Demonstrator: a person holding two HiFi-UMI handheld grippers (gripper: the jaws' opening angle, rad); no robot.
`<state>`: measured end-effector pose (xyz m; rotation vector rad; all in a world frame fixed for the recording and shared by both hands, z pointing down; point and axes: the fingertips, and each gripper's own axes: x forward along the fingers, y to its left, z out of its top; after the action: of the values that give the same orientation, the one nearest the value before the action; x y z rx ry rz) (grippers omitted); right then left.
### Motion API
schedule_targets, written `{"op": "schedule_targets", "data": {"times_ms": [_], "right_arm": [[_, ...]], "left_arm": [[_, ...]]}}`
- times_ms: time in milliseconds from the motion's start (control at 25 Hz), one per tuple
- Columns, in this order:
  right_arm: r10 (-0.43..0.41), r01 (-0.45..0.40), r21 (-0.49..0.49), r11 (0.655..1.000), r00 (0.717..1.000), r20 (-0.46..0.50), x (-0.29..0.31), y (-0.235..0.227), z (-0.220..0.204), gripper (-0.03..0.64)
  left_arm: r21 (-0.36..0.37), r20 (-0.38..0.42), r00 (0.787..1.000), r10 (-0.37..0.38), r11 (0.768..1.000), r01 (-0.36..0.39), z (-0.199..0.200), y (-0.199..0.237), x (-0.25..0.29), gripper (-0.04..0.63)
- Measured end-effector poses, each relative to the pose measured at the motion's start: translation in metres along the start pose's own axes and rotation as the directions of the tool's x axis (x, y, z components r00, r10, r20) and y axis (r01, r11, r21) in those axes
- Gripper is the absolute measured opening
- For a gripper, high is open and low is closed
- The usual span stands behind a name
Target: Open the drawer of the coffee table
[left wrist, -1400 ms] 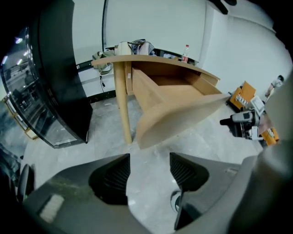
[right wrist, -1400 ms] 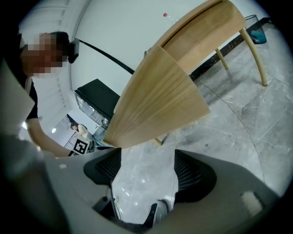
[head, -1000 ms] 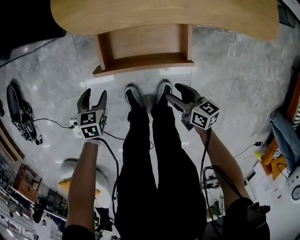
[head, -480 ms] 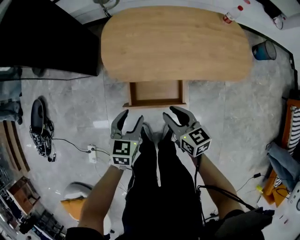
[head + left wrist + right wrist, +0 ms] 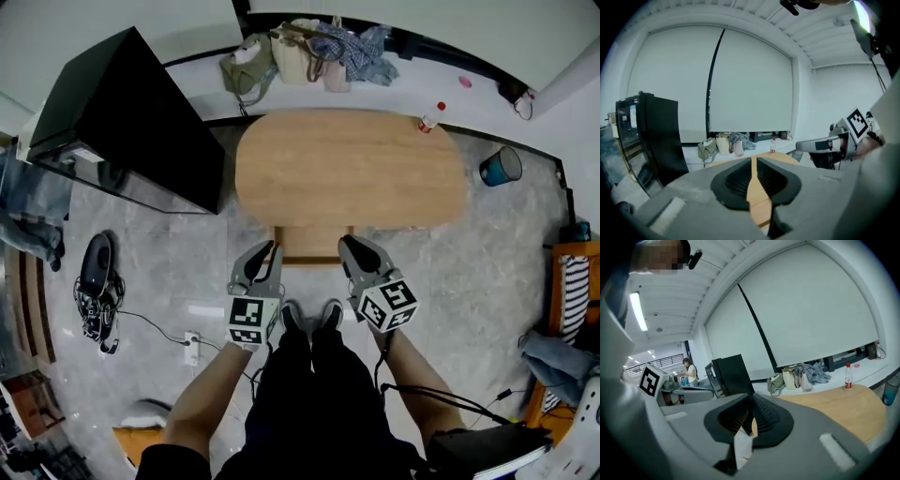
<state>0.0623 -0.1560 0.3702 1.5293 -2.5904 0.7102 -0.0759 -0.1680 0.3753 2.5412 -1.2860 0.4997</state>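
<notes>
Hovering by open drawer [image 5: 314, 242]: left claw [image 5: 265, 249], right claw [image 5: 349, 244] just closing narrow, empty; bottle [image 5: 430, 117] at coffee table [image 5: 347, 169] far edge

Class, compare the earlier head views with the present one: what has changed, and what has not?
Both the left gripper and right gripper rose from beside the shoes towards the edge of the coffee table; their fingers have just been closing, with nothing between them. The drawer stays pulled out.

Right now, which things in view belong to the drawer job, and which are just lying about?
Job: coffee table; its drawer, already pulled out.
Lying about: bottle; bags by the wall; blue bin; black cabinet; power strip on the floor.
</notes>
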Motion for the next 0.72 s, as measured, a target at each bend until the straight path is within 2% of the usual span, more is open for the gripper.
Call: {"op": "schedule_targets", "data": {"times_ms": [160, 280, 480, 720], "right_arm": [[0.039, -0.035, -0.061, 0.998, 0.997, 0.06, -0.011, 0.027, 0.059, 0.002], [0.034, -0.02, -0.117, 0.993, 0.993, 0.116, -0.015, 0.043, 0.106, 0.002], [0.039, 0.005, -0.182, 0.983, 0.972, 0.233, -0.031, 0.074, 0.182, 0.002], [0.075, 0.033, -0.289, 0.957, 0.932, 0.354, -0.051, 0.109, 0.26, 0.001]], "left_arm": [[-0.015, 0.106, 0.994, 0.013, 1.0, -0.011, 0.066, 0.008, -0.023, 0.018], [-0.013, 0.194, 0.981, 0.006, 1.0, -0.003, 0.116, 0.009, -0.038, 0.008], [0.014, 0.317, 0.948, -0.027, 1.0, 0.024, 0.185, -0.001, -0.071, 0.003], [0.039, 0.443, 0.896, -0.031, 0.999, 0.015, 0.254, -0.008, -0.094, 0.003]]}}
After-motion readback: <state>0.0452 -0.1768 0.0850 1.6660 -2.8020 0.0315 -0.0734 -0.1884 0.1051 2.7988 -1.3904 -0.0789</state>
